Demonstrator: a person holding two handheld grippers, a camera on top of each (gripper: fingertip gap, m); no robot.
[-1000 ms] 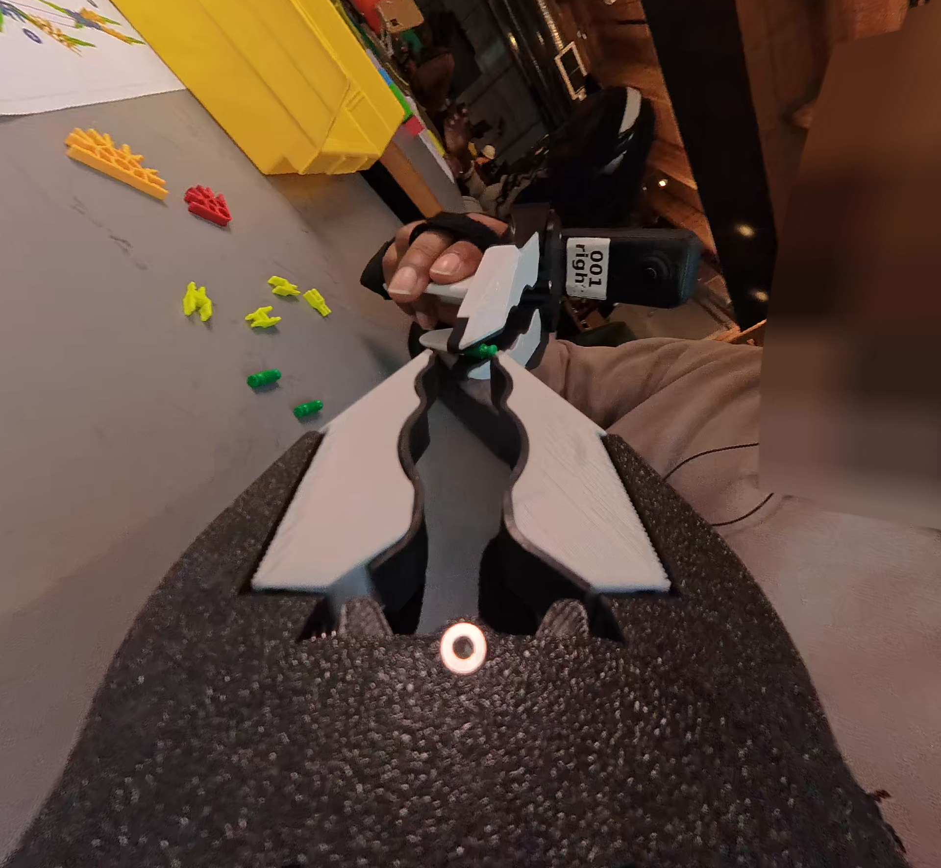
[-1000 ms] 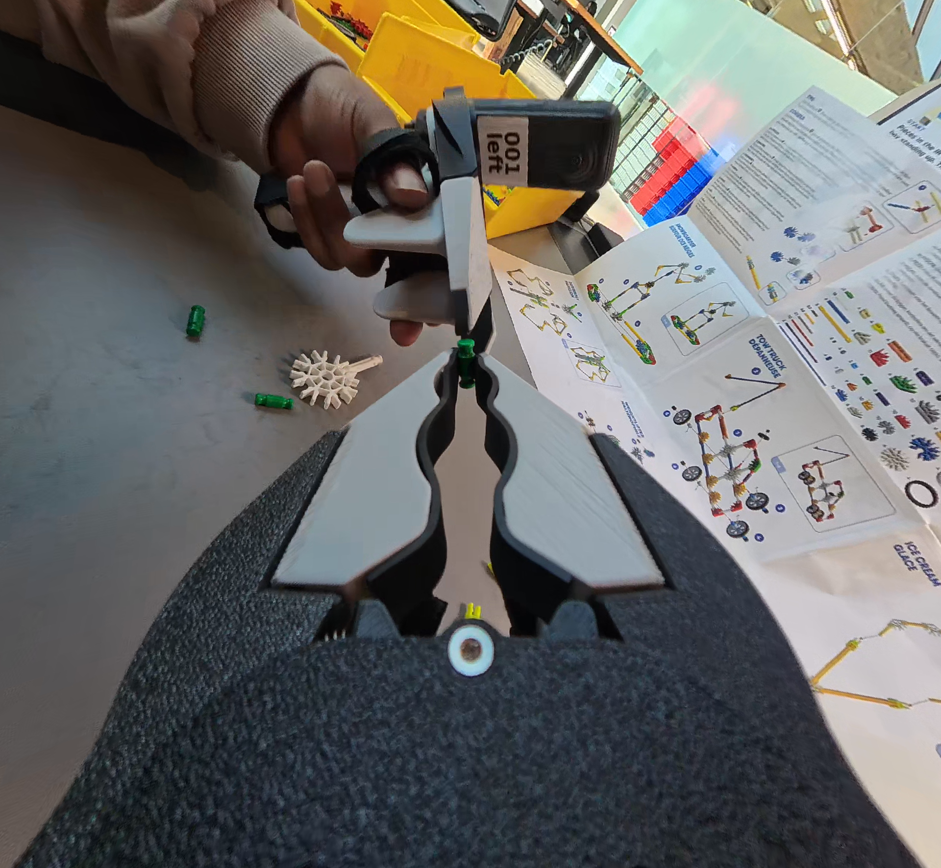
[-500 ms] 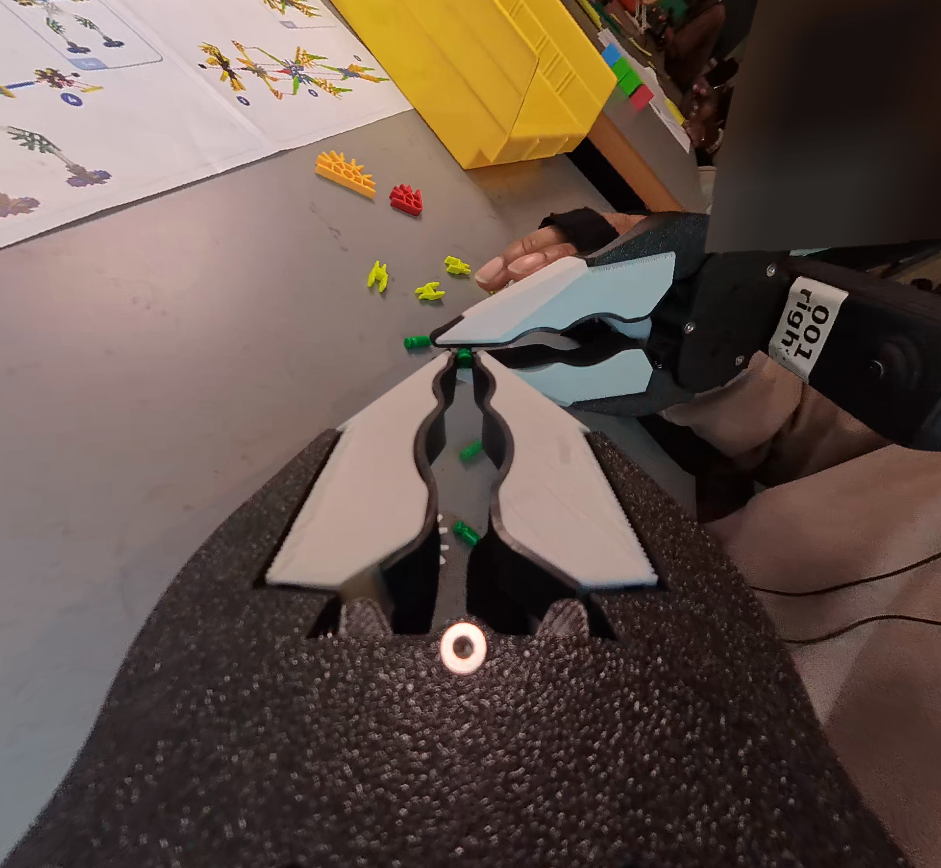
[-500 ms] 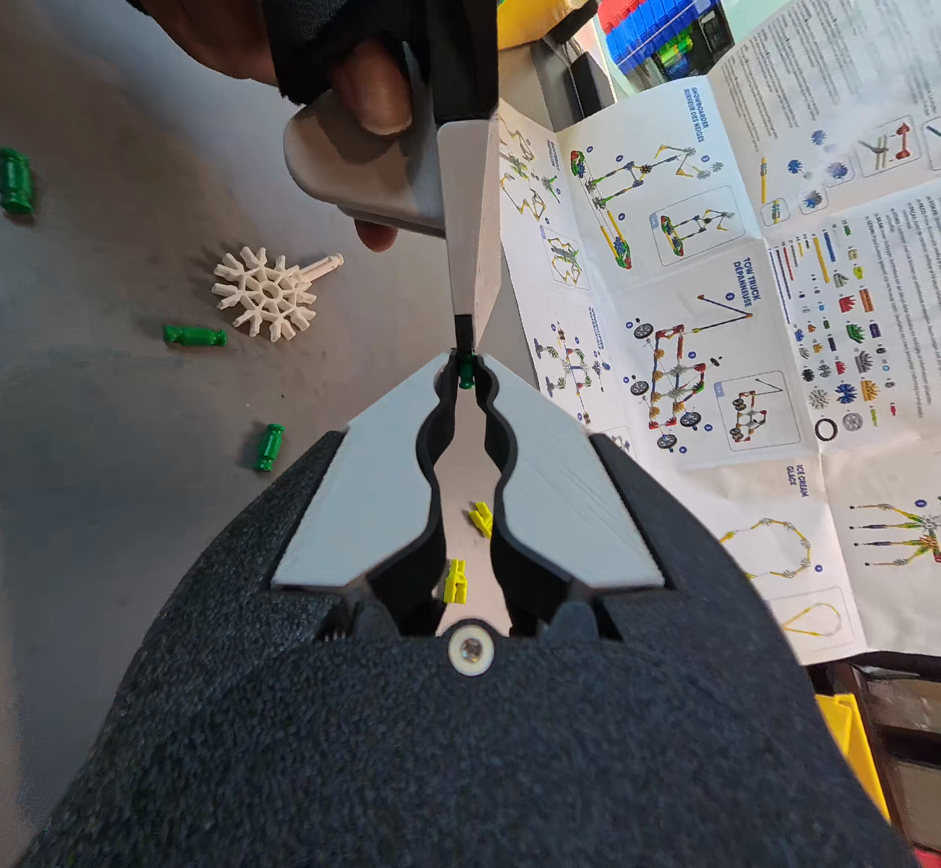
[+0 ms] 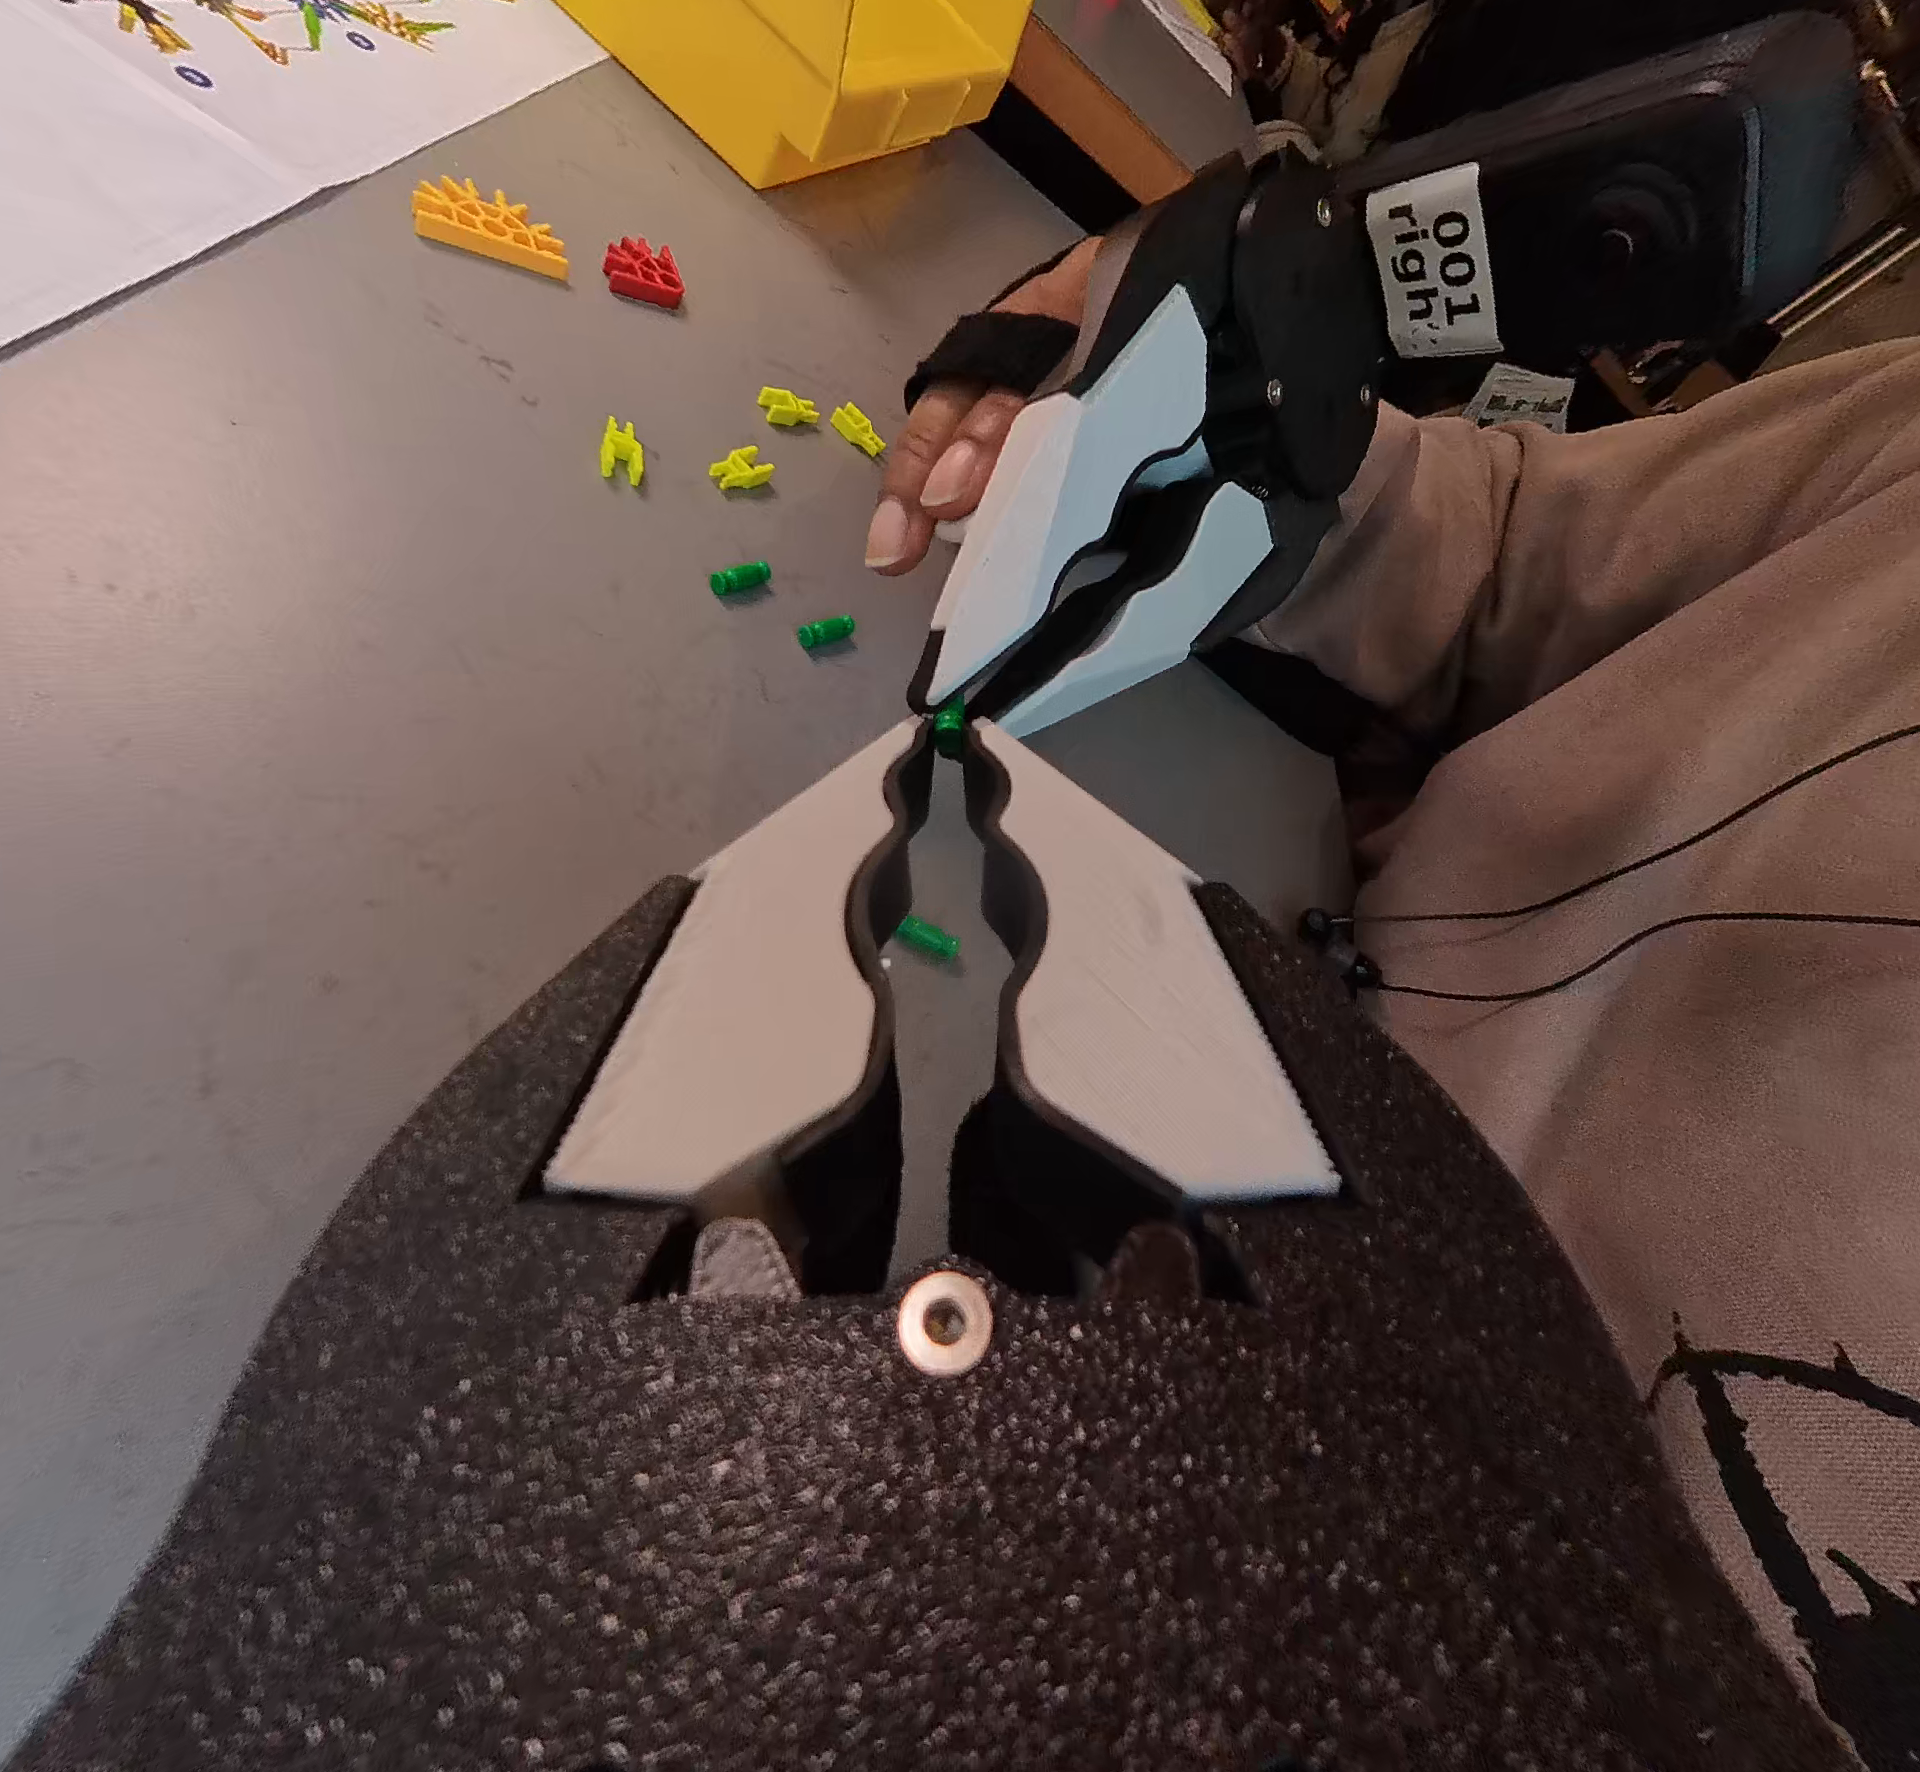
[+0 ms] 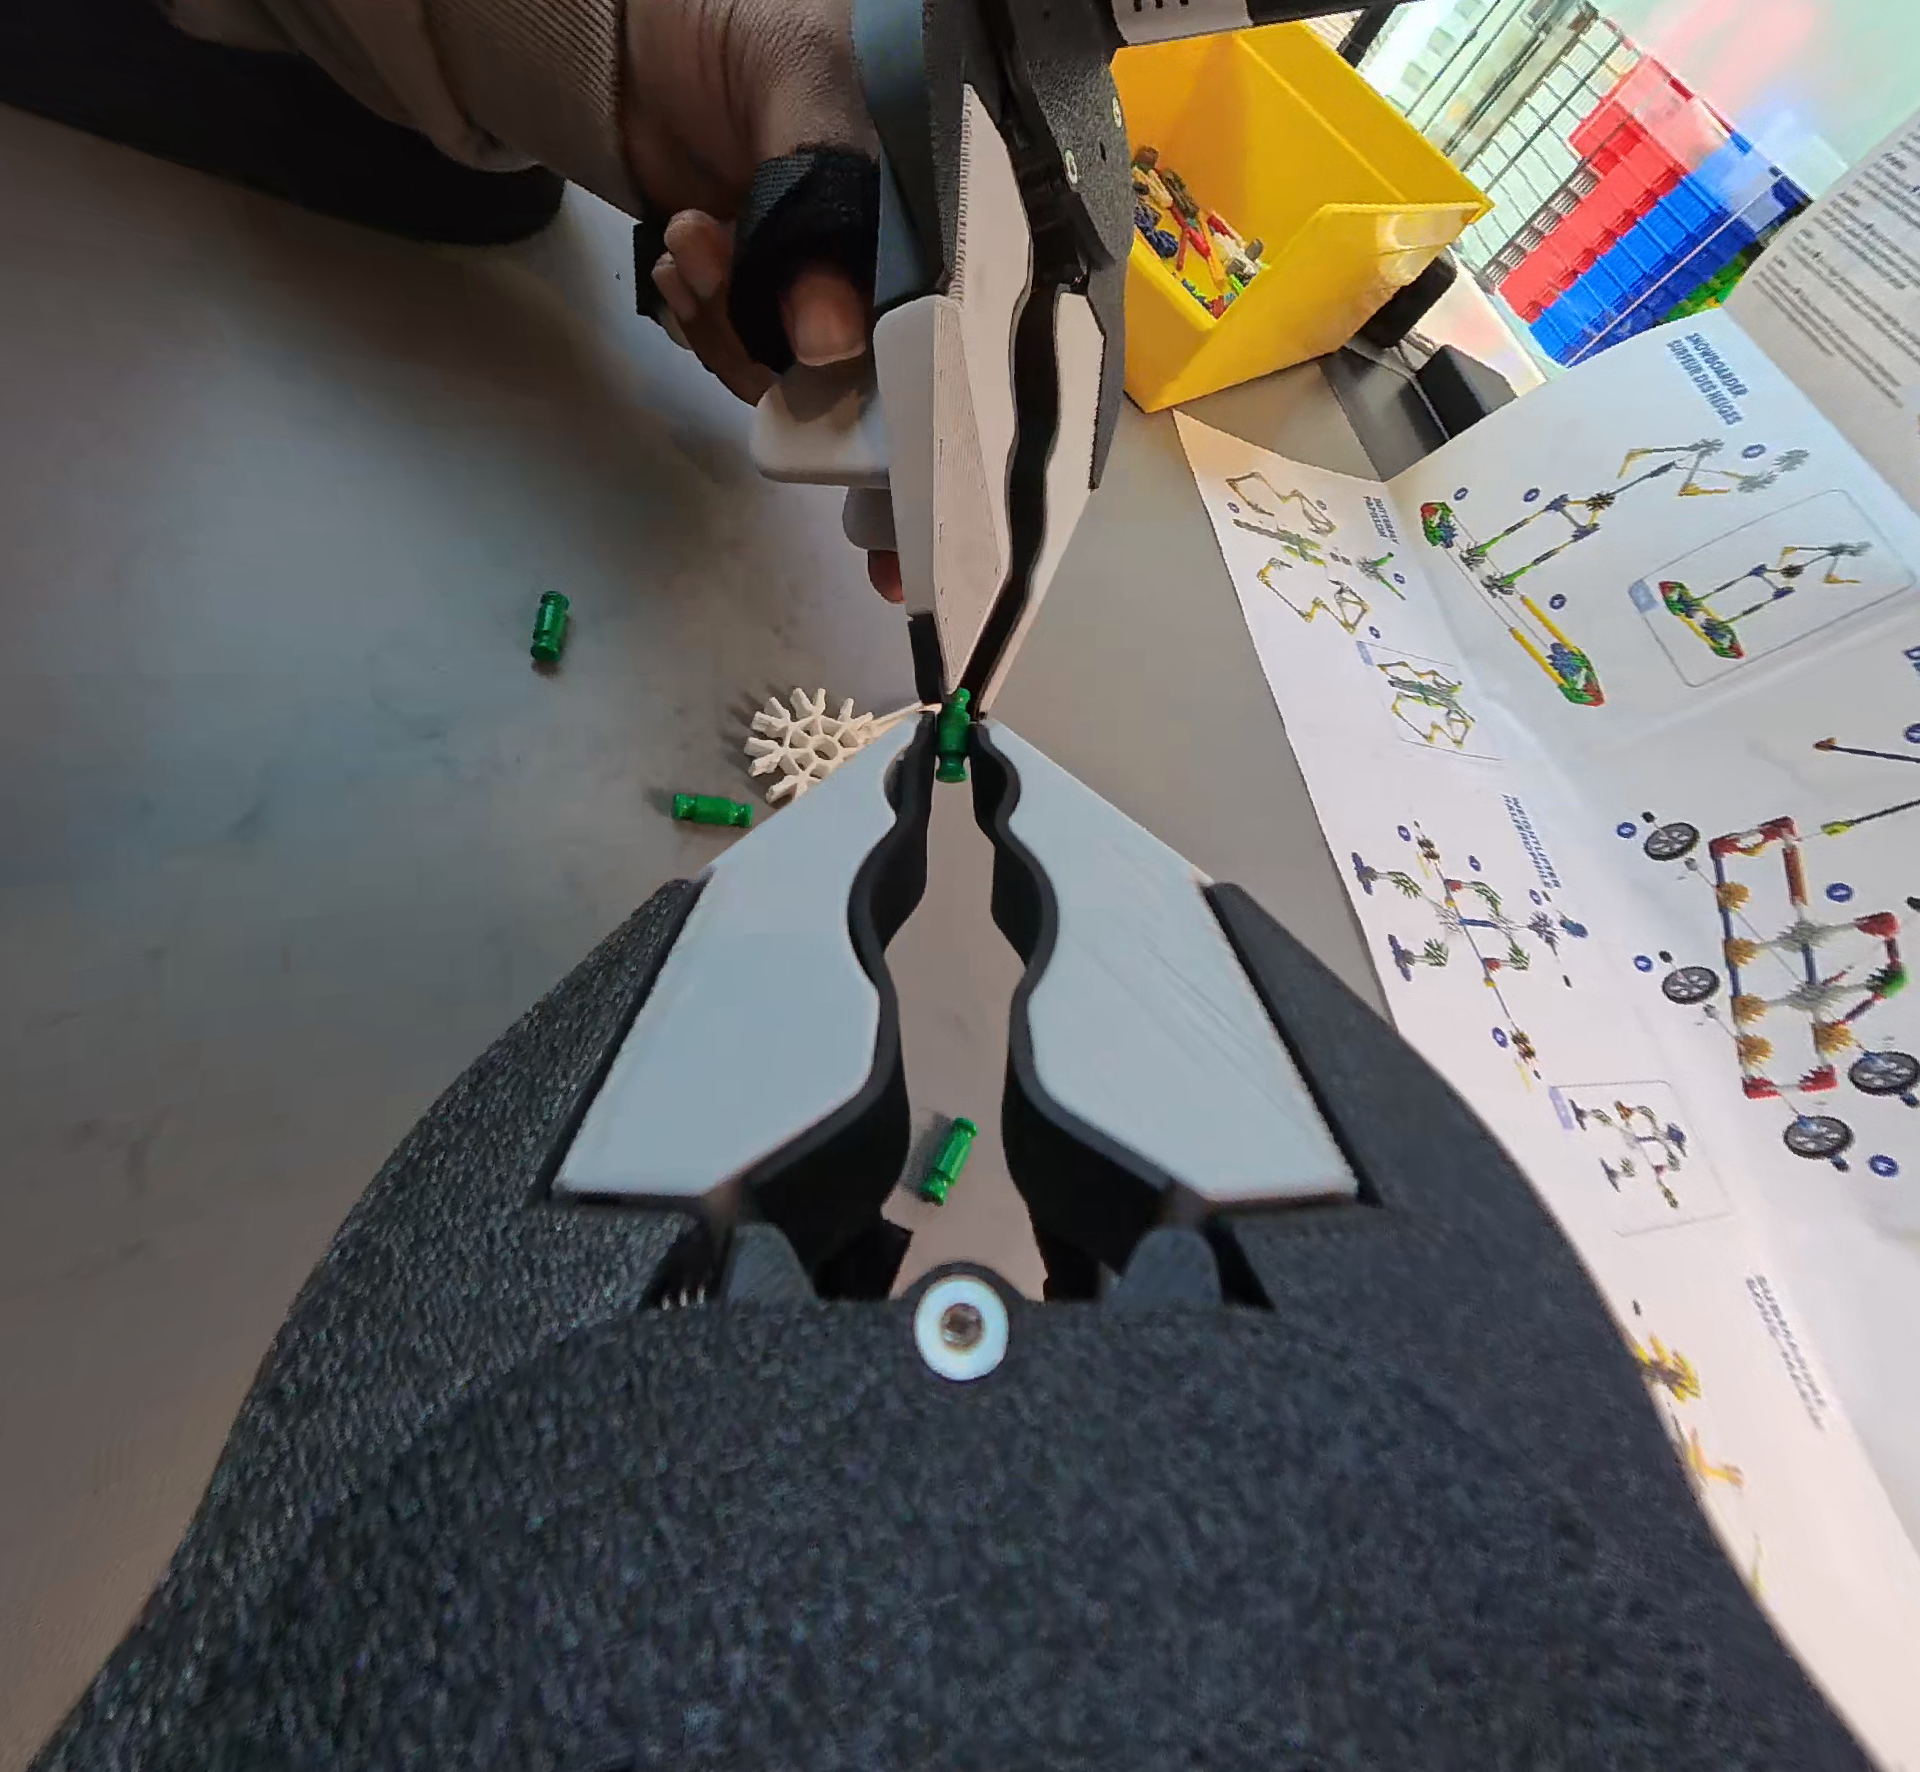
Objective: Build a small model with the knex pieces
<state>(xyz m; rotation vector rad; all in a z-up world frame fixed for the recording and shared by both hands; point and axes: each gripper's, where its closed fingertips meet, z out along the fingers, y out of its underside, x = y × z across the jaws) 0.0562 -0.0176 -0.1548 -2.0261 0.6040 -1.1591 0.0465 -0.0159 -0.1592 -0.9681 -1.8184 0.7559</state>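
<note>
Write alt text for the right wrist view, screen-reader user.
The right gripper and left gripper meet tip to tip, both pinching one small green rod above a grey table. Three loose green rods and a white snowflake connector lie below, with an instruction sheet and yellow bin to the right.

Left gripper (image 5: 945,730) and right gripper (image 6: 951,735) nearly closed, tips meeting, hand-held above table.
</note>
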